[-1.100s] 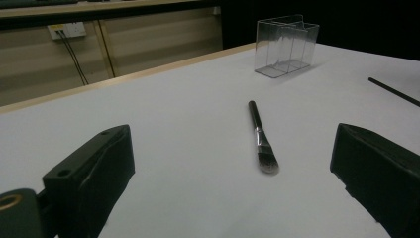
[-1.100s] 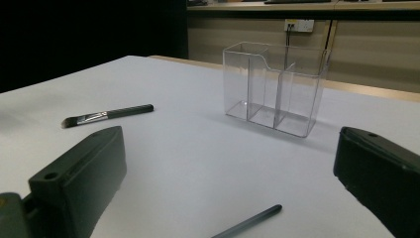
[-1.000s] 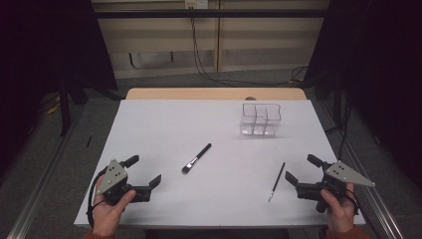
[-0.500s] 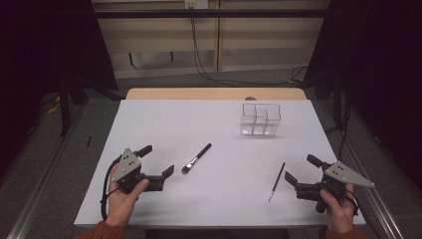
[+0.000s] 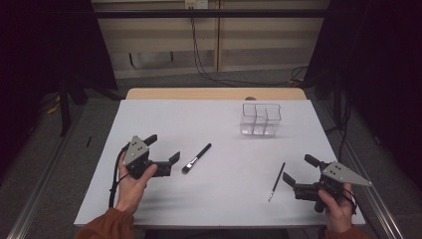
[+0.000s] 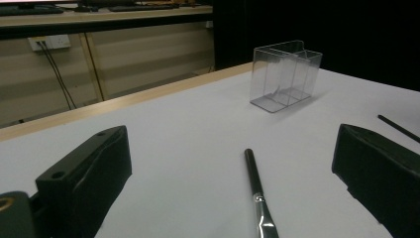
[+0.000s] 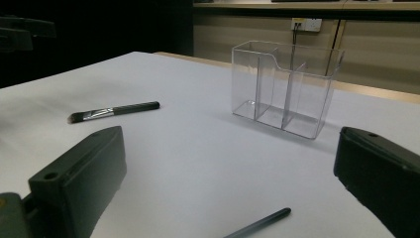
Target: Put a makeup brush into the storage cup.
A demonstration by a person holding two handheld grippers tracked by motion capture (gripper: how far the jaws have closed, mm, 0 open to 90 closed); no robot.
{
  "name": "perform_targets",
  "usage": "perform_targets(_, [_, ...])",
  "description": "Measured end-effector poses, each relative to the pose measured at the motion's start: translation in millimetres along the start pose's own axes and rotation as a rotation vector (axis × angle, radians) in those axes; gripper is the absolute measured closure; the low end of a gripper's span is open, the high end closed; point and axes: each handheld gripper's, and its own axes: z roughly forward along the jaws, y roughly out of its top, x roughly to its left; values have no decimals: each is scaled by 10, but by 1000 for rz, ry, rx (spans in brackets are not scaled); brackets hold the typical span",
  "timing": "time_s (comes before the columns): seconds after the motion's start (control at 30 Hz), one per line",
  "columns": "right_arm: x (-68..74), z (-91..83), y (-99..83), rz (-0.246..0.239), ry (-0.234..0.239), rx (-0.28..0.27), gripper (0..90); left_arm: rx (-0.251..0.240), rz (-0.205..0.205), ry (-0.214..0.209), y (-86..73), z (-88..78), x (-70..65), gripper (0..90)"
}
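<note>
On table, clear organizer (image 5: 261, 120) empty, brush (image 5: 196, 158) nearby, both grippers' fingers spread, holding nothing

In my left gripper's view the brush (image 6: 257, 191) loses its bristle end below the bottom edge, and in my right gripper's view the thin pencil (image 7: 257, 222) is cut off there too, its tip out of sight

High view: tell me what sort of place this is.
Probably a lab or recording set-up rather than a home: a white-topped table ringed by dark curtains, bare cables hanging from a wall socket, and a person's two handheld grippers, left gripper and right gripper.
</note>
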Motion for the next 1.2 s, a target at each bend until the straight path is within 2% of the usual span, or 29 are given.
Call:
perform_targets(0.07, [-7,11,0,5,1,2,0,-5,13,3,30,38,-2,19])
perform_targets(0.13, [-7,12,1,10,-1,0,0,-2,17,-24,66,80,-1,19])
perform_targets(0.17, [-9,8,0,6,1,0,0,-16,20,-37,81,125,-14,19])
perform_targets(0.2, [-9,8,0,6,1,0,0,-16,20,-37,81,125,-14,20])
perform_targets(0.23, [-5,5,0,8,2,-1,0,-3,30,-55,105,180,-33,21])
perform_targets(0.33, [-11,5,-3,4,1,0,0,0,49,-63,159,269,-48,17])
perform_targets(0.37, [-11,5,-3,5,1,0,0,0,49,-63,159,269,-48,18])
perform_targets(0.4, [-9,5,-2,5,0,1,0,1,32,-79,188,338,-22,20])
perform_targets(0.53, [-4,12,-5,0,7,3,0,16,37,-67,222,434,-10,23])
perform_targets(0.67, [-7,7,-4,3,6,2,0,15,38,-78,241,516,-38,27])
perform_targets(0.77, [-11,10,-6,2,6,4,0,53,59,-56,239,568,-72,36])
perform_targets(0.87, [-13,6,-8,4,5,3,0,94,78,-81,241,618,-100,29])
perform_targets(0.9, [-13,6,-8,4,5,3,0,109,78,-86,245,634,-107,29])
perform_targets(0.97, [-15,6,-8,8,-2,0,0,141,68,-65,266,657,-108,30])
perform_targets(1.07, [-13,4,-8,6,-1,2,0,130,53,-57,290,655,-74,23])
perform_targets(1.1, [-10,3,-7,6,0,2,0,152,51,-57,295,656,-62,23])
perform_targets(1.13, [-12,6,-8,1,0,6,0,197,64,-49,312,661,-53,24])
perform_targets(1.2, [-11,6,-9,2,-1,6,0,212,69,-49,322,665,-52,22])
